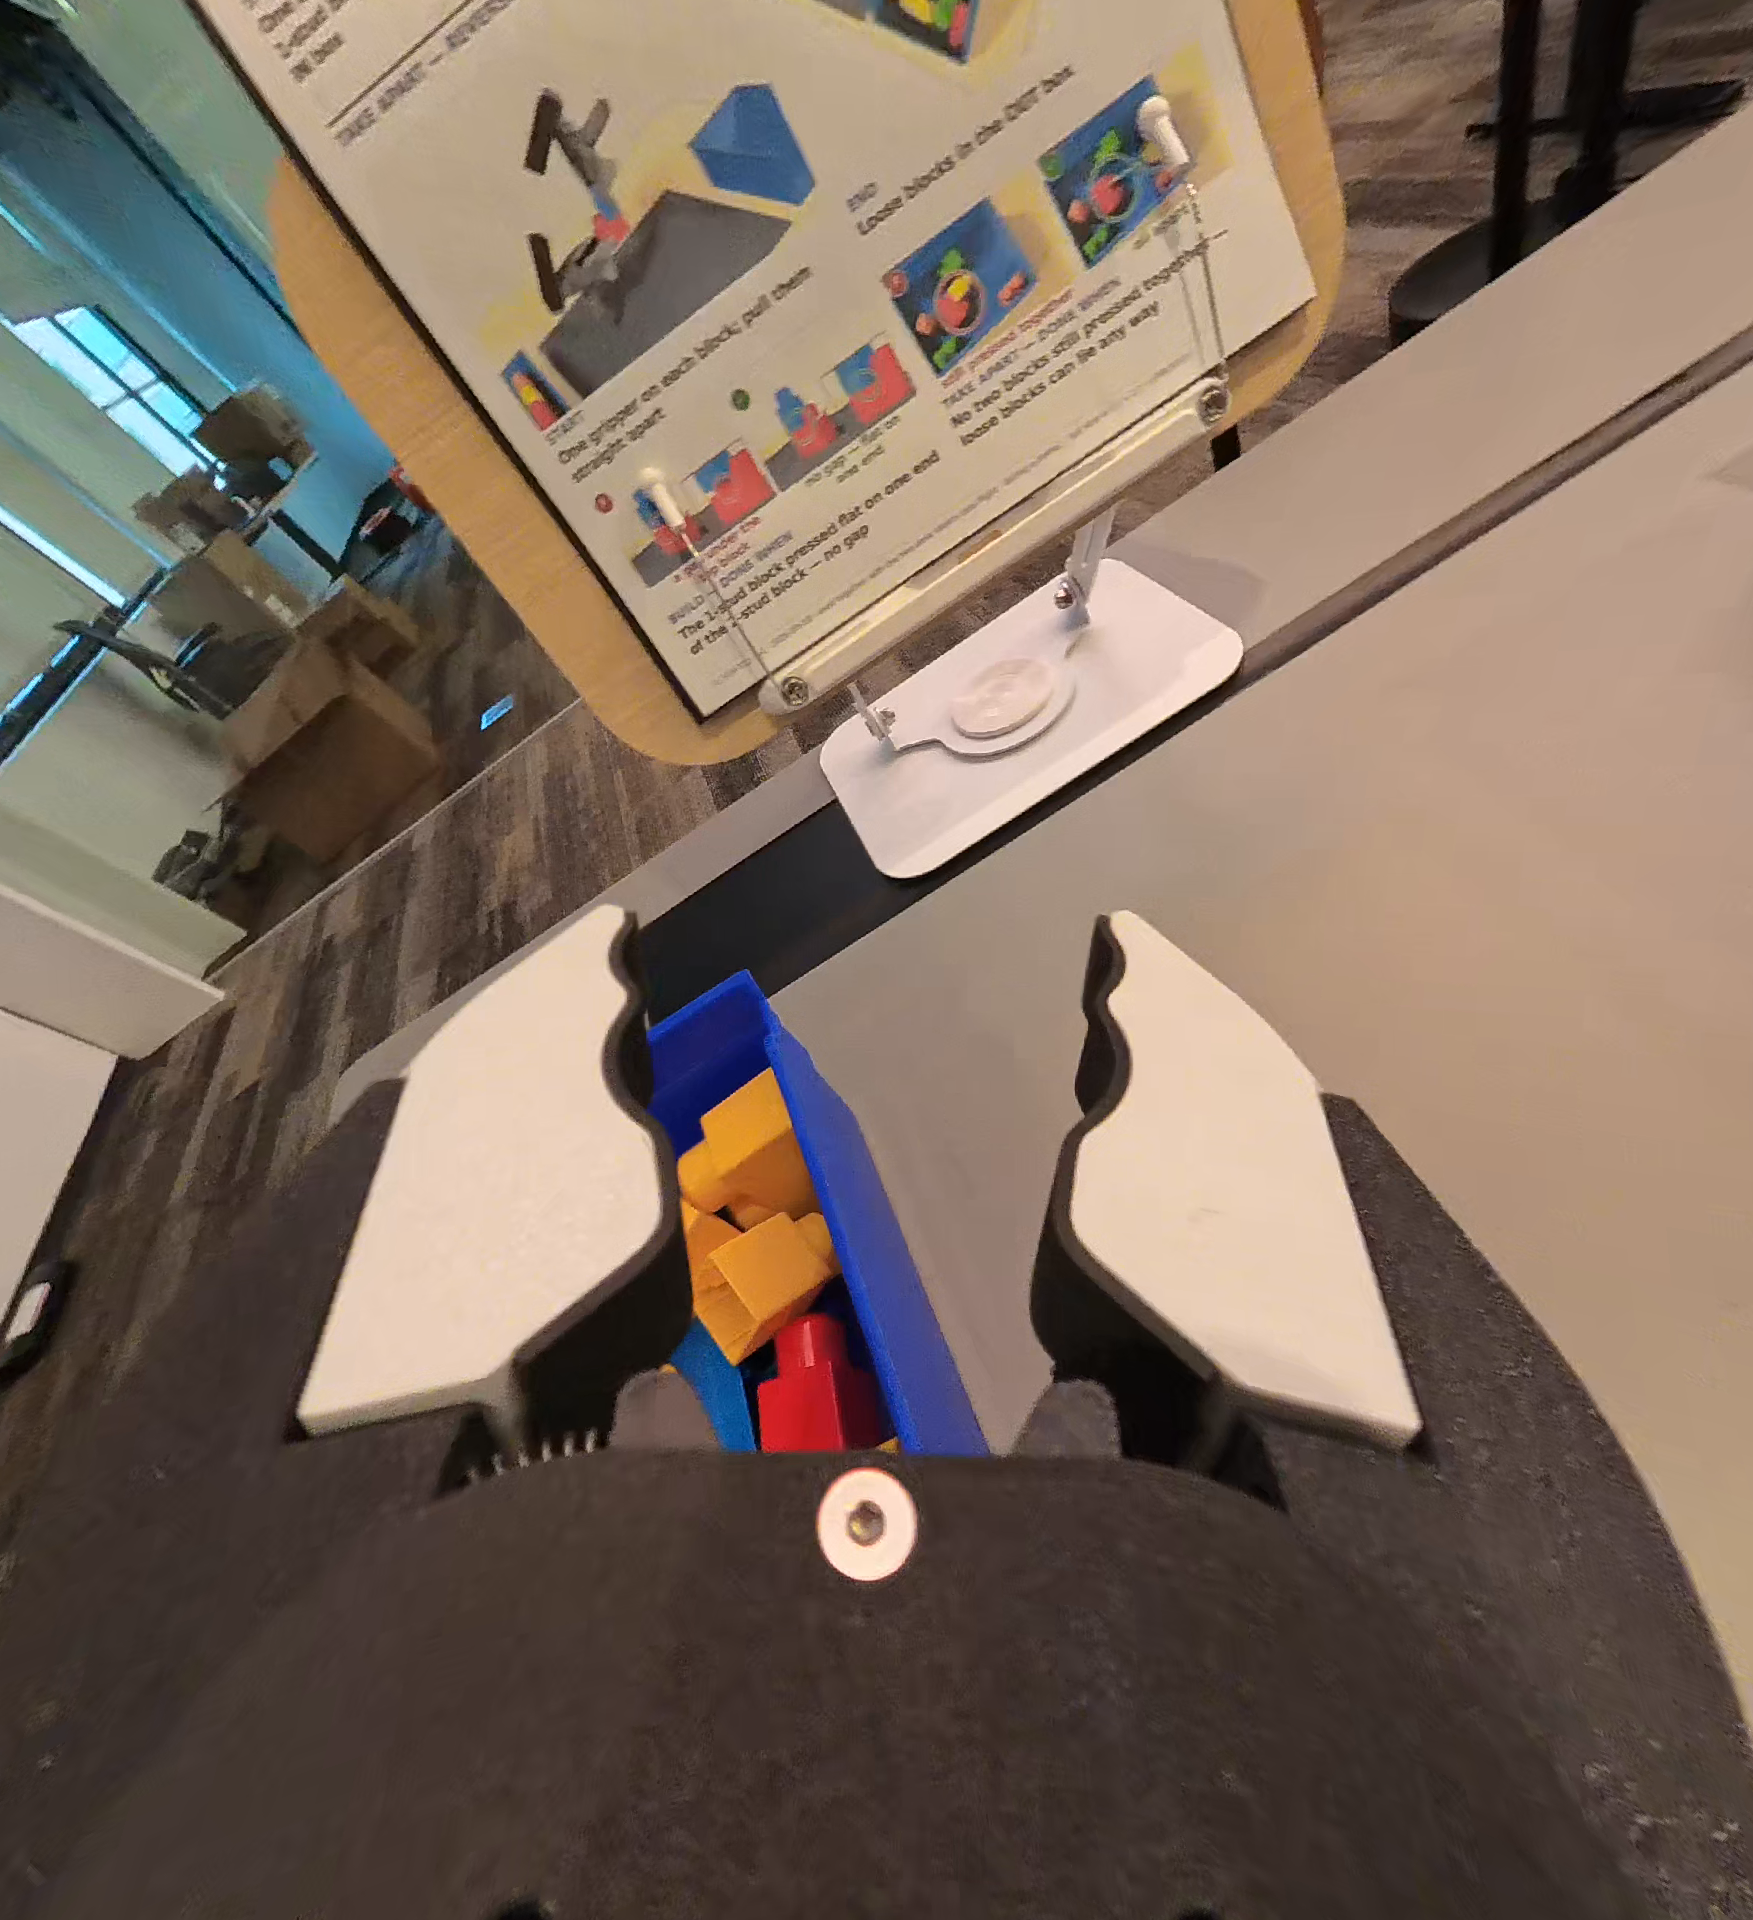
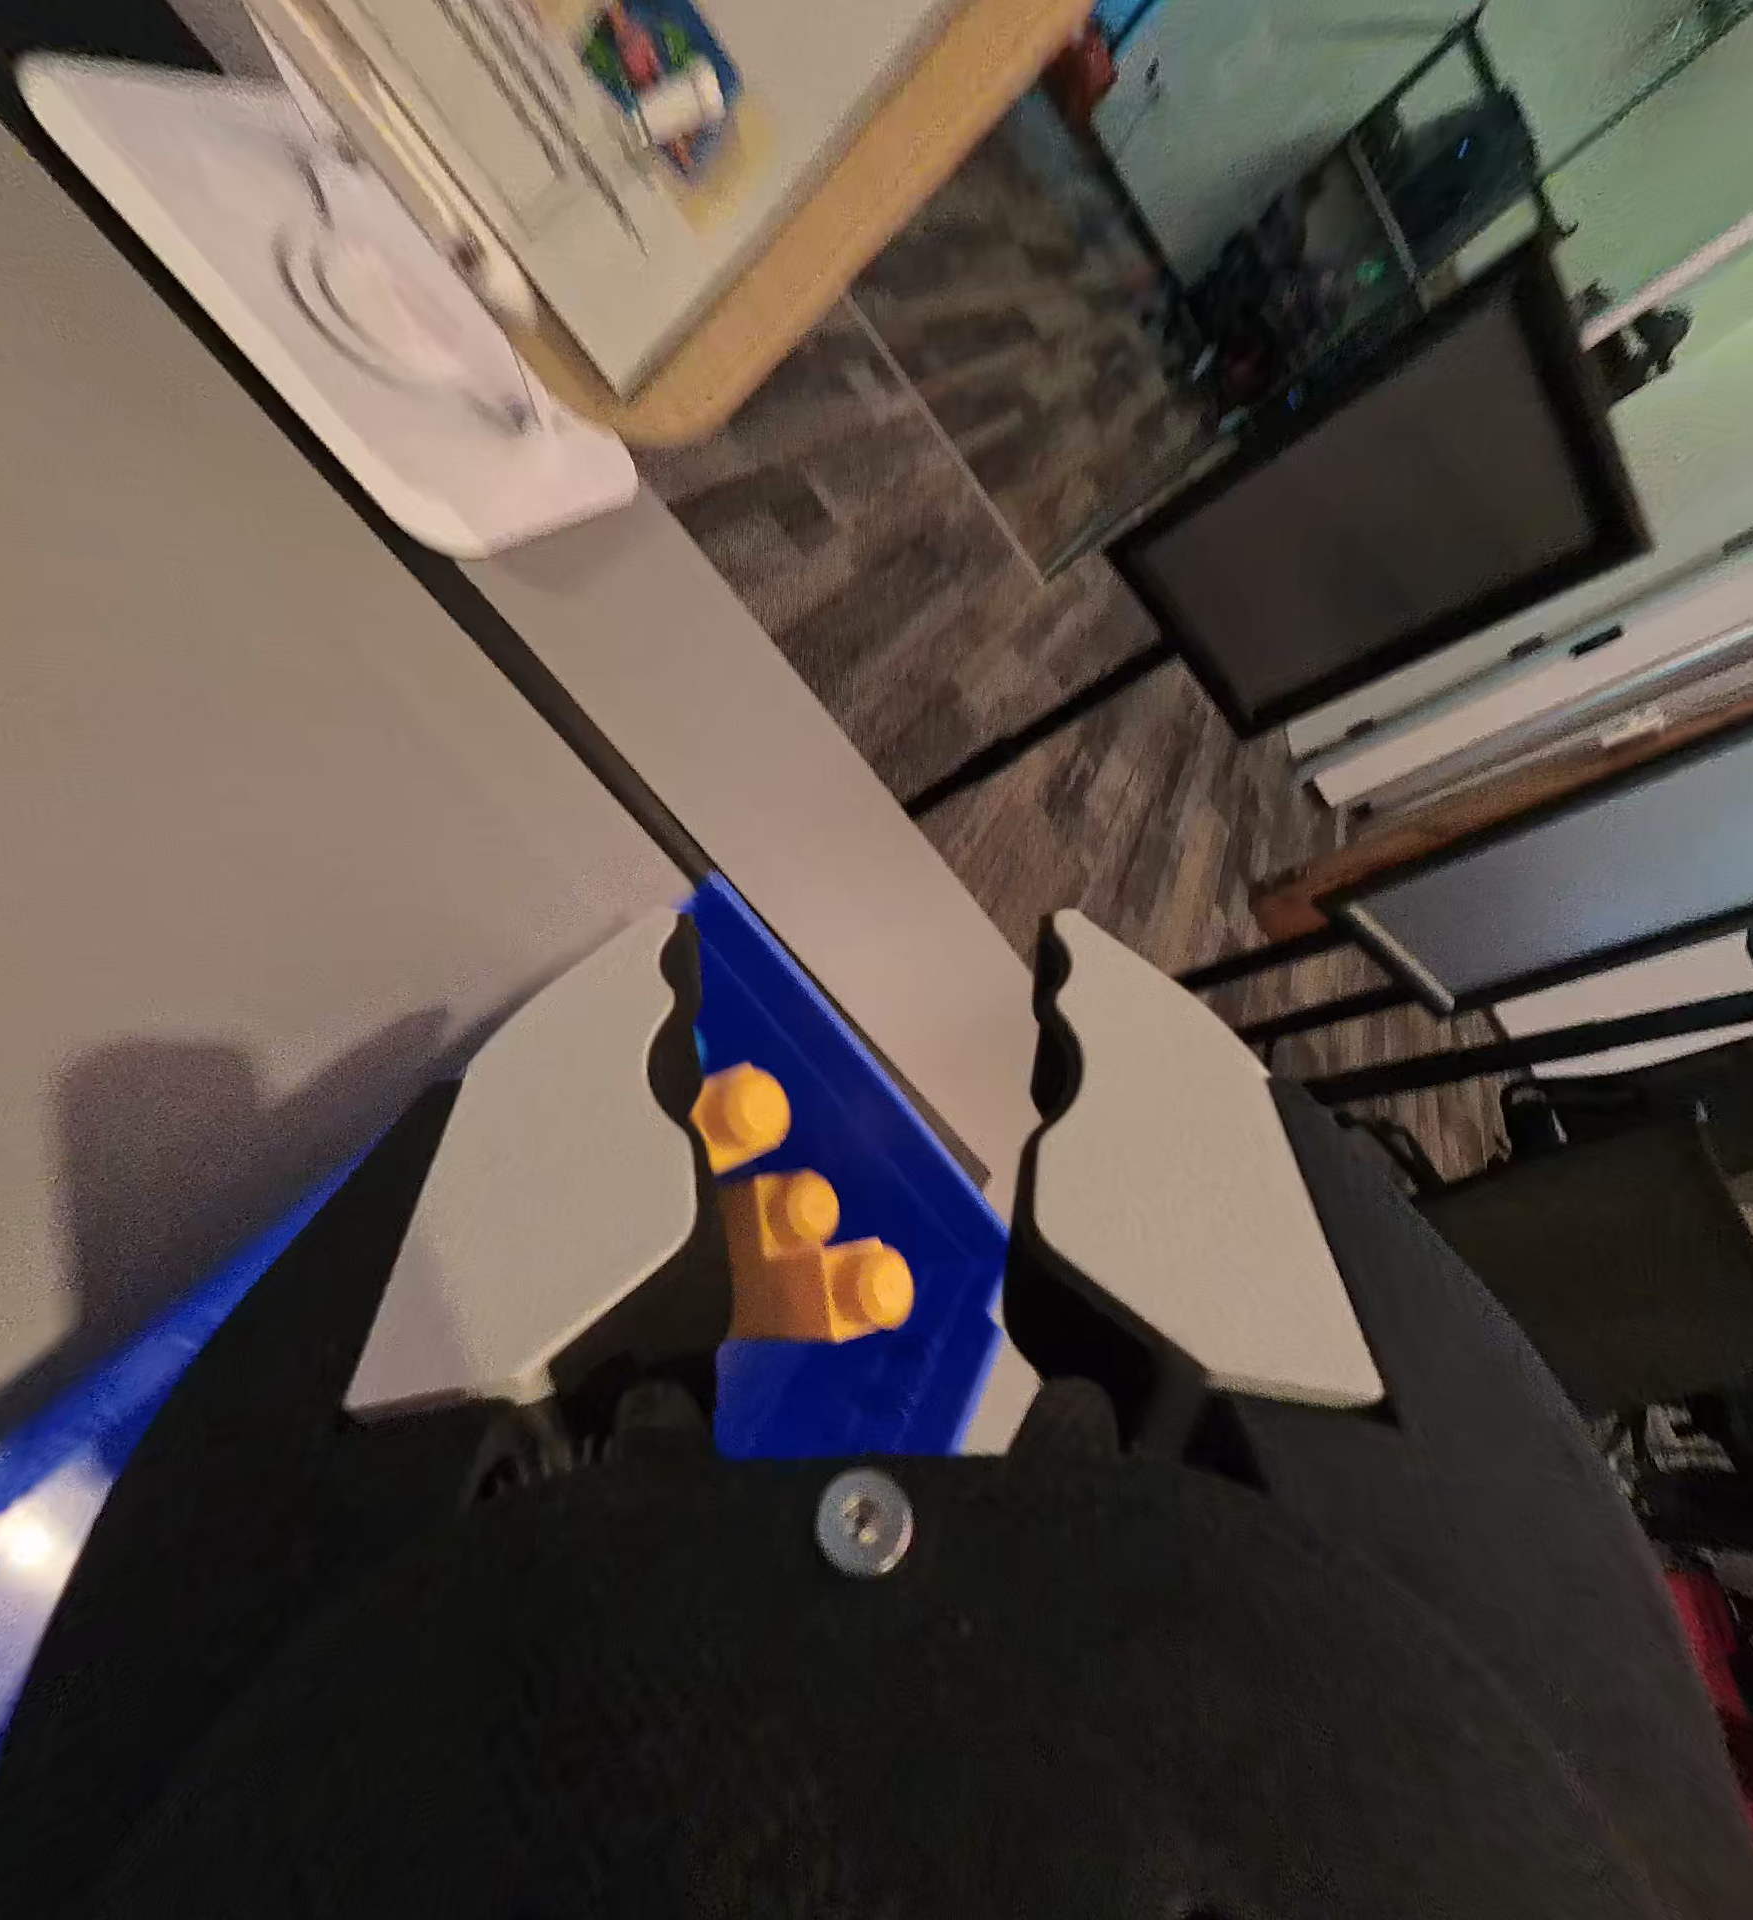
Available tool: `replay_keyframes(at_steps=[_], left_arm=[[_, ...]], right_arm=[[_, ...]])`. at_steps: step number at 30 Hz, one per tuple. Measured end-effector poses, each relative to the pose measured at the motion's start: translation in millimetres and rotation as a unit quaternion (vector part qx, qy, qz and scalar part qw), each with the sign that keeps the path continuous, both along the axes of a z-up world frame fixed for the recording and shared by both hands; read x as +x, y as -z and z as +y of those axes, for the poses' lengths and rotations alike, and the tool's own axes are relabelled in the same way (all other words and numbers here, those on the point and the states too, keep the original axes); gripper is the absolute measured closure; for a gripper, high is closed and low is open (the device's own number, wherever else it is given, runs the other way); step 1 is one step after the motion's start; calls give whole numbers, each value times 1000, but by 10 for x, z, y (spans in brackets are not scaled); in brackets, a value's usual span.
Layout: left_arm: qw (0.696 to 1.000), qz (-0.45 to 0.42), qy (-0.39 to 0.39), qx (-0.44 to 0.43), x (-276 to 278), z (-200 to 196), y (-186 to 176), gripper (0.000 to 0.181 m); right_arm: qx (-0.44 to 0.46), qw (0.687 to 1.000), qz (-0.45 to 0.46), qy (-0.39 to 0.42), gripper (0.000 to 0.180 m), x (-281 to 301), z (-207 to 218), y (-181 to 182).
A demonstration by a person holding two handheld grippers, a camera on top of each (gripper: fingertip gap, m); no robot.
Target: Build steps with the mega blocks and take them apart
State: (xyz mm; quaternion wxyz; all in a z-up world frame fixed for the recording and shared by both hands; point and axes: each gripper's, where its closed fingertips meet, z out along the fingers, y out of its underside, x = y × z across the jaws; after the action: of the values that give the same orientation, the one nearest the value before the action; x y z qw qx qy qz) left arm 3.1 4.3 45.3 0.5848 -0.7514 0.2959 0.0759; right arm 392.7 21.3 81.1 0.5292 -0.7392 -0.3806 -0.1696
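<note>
In the left wrist view, cardboard boxes (image 1: 332, 717) sit on the patterned floor at about ten o'clock, well beyond the table edge. The left gripper (image 1: 867, 935) hangs above the grey table (image 1: 1423, 1039) with its two white fingers spread wide and nothing between them. Under the gap, at six o'clock, lies the blue bin (image 1: 856, 1195), its long wall running up toward twelve; the left finger covers much of its near side. Inside it lie loose yellow blocks (image 1: 758, 1205) in a heap, with a red block (image 1: 815, 1382) just below them, nearest the camera. At twelve to one o'clock an instruction card (image 1: 799, 312) leans on a white stand (image 1: 1038, 727) set at the table's far edge, well apart from the bin. In the right wrist view, blurred by motion, the same stand's white base (image 2: 332, 312) shows at eleven o'clock. The right gripper (image 2: 861, 935) also has its fingers parted and empty, poised over a blue bin (image 2: 851, 1403) at six o'clock. Between the fingers a yellow block piece (image 2: 799, 1247) shows three round studs; whether these are joined blocks or separate ones I cannot tell. The left finger hides the rest of the bin's contents. At two o'clock a dark screen (image 2: 1371, 540) stands off on the floor side.
</note>
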Motion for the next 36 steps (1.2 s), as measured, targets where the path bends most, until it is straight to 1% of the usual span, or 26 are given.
replay_keyframes(at_steps=[2, 4, 5, 8, 11, 13, 16, 21, 25, 28, 33, 36], left_arm=[[1000, -19, -8, -6, -37, 12, 1, 99], [999, -30, -10, -18, -58, 21, 27, 99], [999, -33, -14, -22, -76, 28, 35, 99], [999, -38, -25, -21, -123, 48, 36, 99], [998, -44, -39, -18, -170, 61, 22, 98], [998, -49, -44, -16, -189, 57, 7, 98], [998, -41, -53, -4, -223, 54, -27, 99], [998, -39, -50, -11, -195, 56, 9, 99], [997, -11, -64, -31, -304, 83, 71, 97], [994, 11, -86, -65, -569, 68, 77, 98], [986, -40, -95, -132, -1101, -69, -1, 104], [977, -35, -113, -180, -1450, -216, 65, 101]], right_arm=[[19, 1000, 6, -16, 117, -372, -61, -81], [30, 999, -3, -11, 116, -704, -102, -73], [32, 999, -11, -7, 109, -873, -117, -31], [20, 999, -35, -24, 102, -1429, -163, 234], [-4, 998, -53, -37, 102, -1892, -234, 553], [-15, 997, -48, -56, 103, -2176, -314, 724], [-21, 996, -26, -86, 103, -2499, -414, 884], [-53, 993, -11, -101, 108, -2745, -446, 1100], [-22, 998, -16, -65, 108, -2768, -341, 1003], [-1, 999, -4, -40, 108, -2723, -273, 902], [15, 1000, -12, -19, 108, -2582, -211, 882], [6, 1000, -18, -14, 107, -2557, -177, 944]])
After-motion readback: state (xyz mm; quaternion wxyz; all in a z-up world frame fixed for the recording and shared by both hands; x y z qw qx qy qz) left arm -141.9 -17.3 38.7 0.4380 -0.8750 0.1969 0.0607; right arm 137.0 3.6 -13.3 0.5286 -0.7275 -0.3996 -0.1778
